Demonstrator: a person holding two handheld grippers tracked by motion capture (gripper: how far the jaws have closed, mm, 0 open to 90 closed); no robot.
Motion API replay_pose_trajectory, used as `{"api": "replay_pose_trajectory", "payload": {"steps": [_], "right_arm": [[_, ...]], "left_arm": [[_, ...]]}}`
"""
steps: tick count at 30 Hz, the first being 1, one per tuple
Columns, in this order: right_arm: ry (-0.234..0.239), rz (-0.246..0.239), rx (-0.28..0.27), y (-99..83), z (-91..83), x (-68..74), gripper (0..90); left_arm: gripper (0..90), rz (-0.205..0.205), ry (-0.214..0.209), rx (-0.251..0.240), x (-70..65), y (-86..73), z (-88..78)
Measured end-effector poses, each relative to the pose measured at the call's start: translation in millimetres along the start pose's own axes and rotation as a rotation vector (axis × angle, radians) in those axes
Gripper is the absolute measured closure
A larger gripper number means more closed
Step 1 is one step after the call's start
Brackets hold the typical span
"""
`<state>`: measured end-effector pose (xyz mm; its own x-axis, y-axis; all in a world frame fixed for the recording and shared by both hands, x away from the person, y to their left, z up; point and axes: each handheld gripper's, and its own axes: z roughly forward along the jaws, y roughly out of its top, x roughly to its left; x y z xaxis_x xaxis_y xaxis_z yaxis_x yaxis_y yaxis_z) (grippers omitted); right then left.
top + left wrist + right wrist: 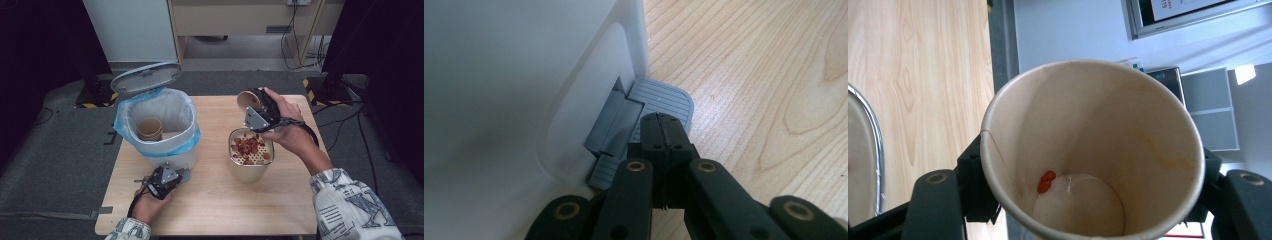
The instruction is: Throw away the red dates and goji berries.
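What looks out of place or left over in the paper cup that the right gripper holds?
The paper cup is nearly empty, but two small red pieces cling to its inner wall near the bottom, and an orange stain runs down the opposite side. The rest of the red pieces lie on the strainer container below.

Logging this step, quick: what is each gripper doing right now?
Left gripper: shut, jaws together, tip pressing on the bin's grey pedal.
Right gripper: shut on a paper cup, held tilted above the strainer pot.
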<state>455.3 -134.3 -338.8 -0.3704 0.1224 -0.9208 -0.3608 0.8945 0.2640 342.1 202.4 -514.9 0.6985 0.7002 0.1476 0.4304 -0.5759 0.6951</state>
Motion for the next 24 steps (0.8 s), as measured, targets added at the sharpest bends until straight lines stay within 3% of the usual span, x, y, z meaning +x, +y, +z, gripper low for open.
{"api": "replay_pose_trajectory", "payload": {"steps": [10,24], "right_arm": [[0.010,0.111,-0.052,7.4,2.0,-3.4,30.0],[0.020,0.189,-0.090,12.2,4.3,-6.8,29.9]], "left_arm": [[89.9,0.001,0.000,0.000,0.0,0.0,0.0],[89.9,-0.001,-0.001,0.000,0.1,-0.1,0.0]]}}
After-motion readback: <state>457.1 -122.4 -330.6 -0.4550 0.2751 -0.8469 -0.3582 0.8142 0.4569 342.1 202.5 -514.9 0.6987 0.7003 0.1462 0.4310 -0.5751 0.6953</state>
